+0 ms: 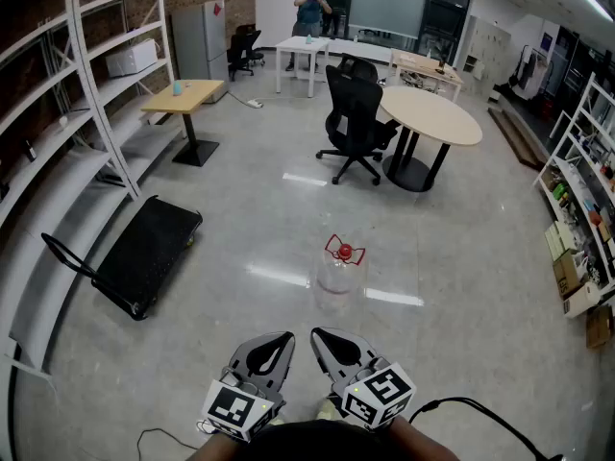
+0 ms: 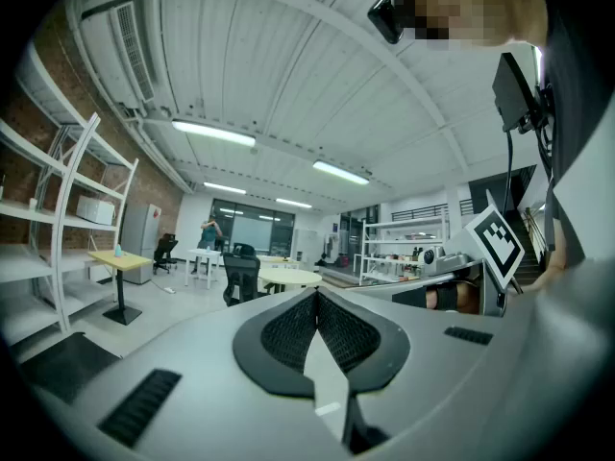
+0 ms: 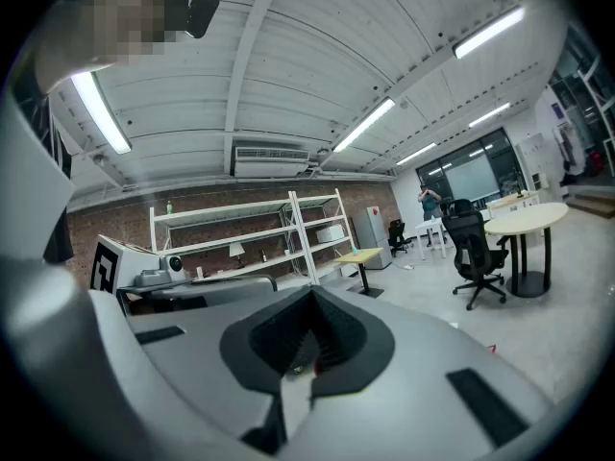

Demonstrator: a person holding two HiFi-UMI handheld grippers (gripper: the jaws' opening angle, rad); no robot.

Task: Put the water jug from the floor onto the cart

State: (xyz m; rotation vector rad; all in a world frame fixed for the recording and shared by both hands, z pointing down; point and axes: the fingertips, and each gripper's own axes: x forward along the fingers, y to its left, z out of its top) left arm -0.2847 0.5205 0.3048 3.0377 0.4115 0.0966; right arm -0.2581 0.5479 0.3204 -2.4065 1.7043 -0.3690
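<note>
Left gripper (image 1: 277,342) and right gripper (image 1: 325,340), both grey moulded plastic with black ribbed pads (image 2: 286,334), sit side by side at the bottom of the head view, each clenched on nothing. In the left gripper view the textured pads meet at their tips, and in the right gripper view the jaws are likewise pressed together. Each carries a white cube (image 1: 380,395) printed with black square markers. The person's arms are cut off by the lower edge, and a thin black cable (image 1: 490,411) arcs away at lower right.

Ahead of the grippers and well apart from them, the water jug (image 1: 338,275) stands upright on the glossy grey floor (image 1: 240,325). Its clear body nearly melts into the floor's reflections; only the red cap and thin red handle read sharply. To the jug's left, apart from it, lies the cart (image 1: 149,250), a flat black rectangular deck with a black tubular loop handle at its near-left end. Whether that handle is folded or upright cannot be told from above.

Beyond, a black swivel chair (image 1: 354,113) on a star base stands just beside a round pale-topped table (image 1: 437,118). A small wooden table (image 1: 184,97) on a black pedestal sits near white metal shelving (image 1: 96,94), whose near bays run out of frame at left. More shelves (image 1: 586,200) holding boxes are cropped at right. At the far end, a person (image 1: 309,8) stands behind white tables (image 1: 306,48), too small to show detail.
</note>
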